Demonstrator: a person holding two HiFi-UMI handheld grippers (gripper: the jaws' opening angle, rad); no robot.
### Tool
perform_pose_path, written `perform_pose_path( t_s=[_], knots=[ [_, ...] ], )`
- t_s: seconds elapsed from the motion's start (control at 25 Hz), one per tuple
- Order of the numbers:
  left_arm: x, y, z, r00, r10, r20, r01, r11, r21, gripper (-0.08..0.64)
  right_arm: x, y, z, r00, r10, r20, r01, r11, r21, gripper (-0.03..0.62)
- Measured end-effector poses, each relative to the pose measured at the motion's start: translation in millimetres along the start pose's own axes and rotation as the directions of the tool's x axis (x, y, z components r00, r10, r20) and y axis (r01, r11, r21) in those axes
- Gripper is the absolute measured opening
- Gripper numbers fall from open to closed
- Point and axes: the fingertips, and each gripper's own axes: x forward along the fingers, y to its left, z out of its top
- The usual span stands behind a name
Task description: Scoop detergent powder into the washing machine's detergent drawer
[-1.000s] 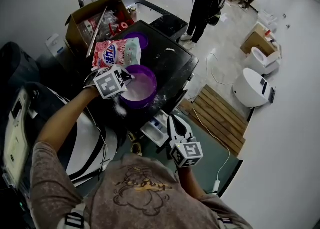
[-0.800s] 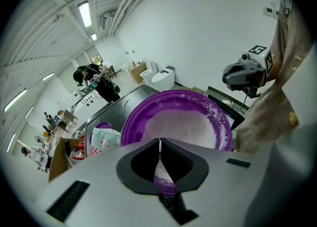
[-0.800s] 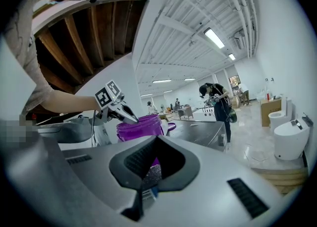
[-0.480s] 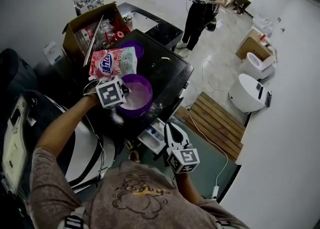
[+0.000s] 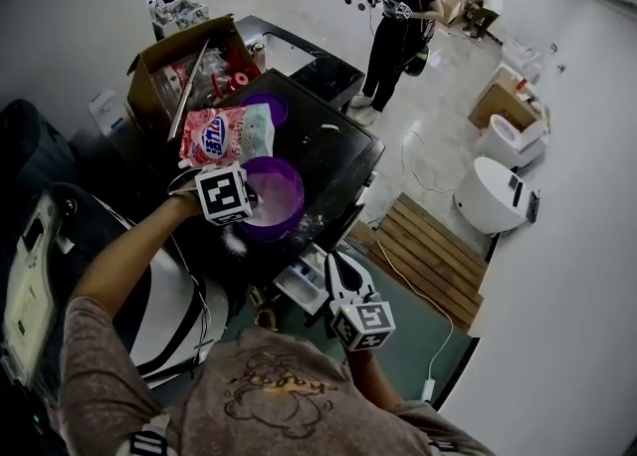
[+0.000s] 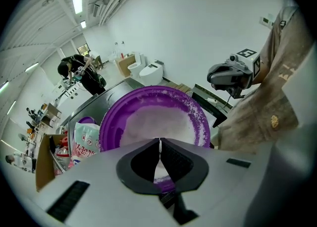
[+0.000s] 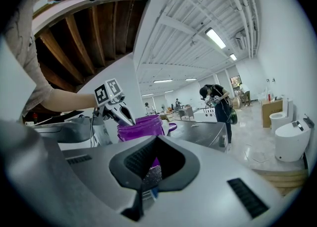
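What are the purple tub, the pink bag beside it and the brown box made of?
Purple tub: plastic, likely; smooth, uniform colour, thin moulded rim.
Pink bag: soft printed plastic film, apparently; glossy and crumpled.
Brown box: cardboard, matte, with folded flaps.

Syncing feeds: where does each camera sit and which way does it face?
Head view: on the head, steeply down on the washing machine; forearms, left gripper, right gripper show.
Left gripper view: along its shut jaws gripping the purple tub; a sleeve shows.
Right gripper view: low beside the machine, facing the tub; left forearm shows.
Shared: the tub, in all three.
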Motion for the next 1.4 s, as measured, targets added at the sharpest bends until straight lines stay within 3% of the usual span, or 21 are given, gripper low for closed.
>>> perform_pose_path(
  t_s=[0.76, 1.4],
  knots=[
    [0, -25, 4, 0.983, -0.170, -0.067, 0.169, 0.985, -0.027, 0.023, -3, -2, 1, 1.000, 0.007, 0.005, -0.007, 1.000, -0.008, 0.000],
    [-11, -37, 10, 0.956, -0.292, 0.016, 0.292, 0.950, -0.113, 0.023, -5, -5, 0, 1.000, -0.005, 0.011, 0.005, 1.000, -0.005, 0.000]
  ],
)
